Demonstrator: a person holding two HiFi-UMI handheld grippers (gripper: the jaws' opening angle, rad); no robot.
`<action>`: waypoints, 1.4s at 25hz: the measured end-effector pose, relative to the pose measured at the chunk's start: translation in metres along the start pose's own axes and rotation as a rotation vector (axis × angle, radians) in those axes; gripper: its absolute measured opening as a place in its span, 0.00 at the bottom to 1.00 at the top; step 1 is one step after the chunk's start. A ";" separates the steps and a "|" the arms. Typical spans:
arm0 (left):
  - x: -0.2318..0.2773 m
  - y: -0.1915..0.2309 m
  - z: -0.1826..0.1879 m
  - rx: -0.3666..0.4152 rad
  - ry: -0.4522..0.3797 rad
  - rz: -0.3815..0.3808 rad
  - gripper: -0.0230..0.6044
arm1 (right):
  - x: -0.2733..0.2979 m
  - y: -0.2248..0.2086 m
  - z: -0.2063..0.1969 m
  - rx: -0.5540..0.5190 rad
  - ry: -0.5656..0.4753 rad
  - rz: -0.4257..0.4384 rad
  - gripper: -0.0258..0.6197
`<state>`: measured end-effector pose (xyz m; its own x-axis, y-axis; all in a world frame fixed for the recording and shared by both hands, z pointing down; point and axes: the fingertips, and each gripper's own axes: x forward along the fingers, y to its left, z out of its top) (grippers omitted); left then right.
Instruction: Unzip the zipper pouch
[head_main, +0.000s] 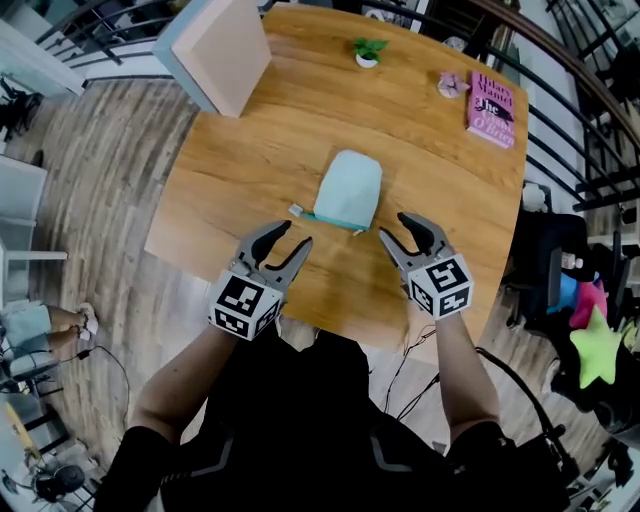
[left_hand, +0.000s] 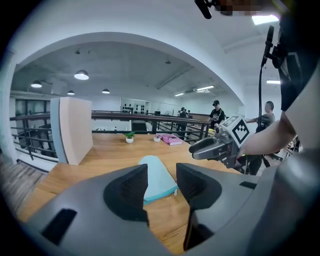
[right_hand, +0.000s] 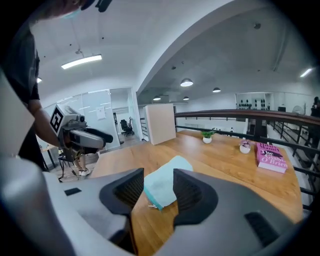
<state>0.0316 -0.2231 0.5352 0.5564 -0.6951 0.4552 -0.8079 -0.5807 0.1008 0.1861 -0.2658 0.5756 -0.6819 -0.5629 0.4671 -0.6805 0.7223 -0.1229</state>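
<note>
A light teal zipper pouch (head_main: 348, 188) lies flat in the middle of the round wooden table (head_main: 250, 150). Its darker teal zipper edge faces me, with the pull (head_main: 296, 210) at the left end. My left gripper (head_main: 297, 234) hovers just short of that left end, open with nothing between its jaws. My right gripper (head_main: 393, 226) is off the pouch's near right corner, also open and empty. In the left gripper view the pouch (left_hand: 159, 186) shows beyond the gap of the left gripper (left_hand: 162, 172). The right gripper view frames the pouch (right_hand: 161, 192) between the jaws of the right gripper (right_hand: 158, 182).
A pink book (head_main: 491, 108) lies at the far right of the table, with a small pink flower pot (head_main: 452, 85) and a little green plant (head_main: 367, 52) nearby. A tall beige and blue box (head_main: 220, 50) stands at the far left. The table's near edge (head_main: 330, 335) is just below my grippers.
</note>
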 end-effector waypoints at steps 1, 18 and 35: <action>0.007 -0.001 -0.004 -0.019 0.005 -0.010 0.35 | 0.004 -0.004 -0.007 0.003 0.008 0.004 0.34; 0.084 -0.010 -0.100 -0.008 0.204 -0.106 0.29 | 0.084 0.002 -0.108 -0.409 0.259 0.255 0.32; 0.076 -0.020 -0.095 -0.058 0.180 -0.083 0.29 | 0.090 0.012 -0.112 -0.444 0.262 0.374 0.14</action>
<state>0.0719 -0.2237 0.6513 0.5824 -0.5560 0.5931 -0.7733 -0.6039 0.1932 0.1466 -0.2628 0.7141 -0.7257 -0.1642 0.6682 -0.1949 0.9804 0.0292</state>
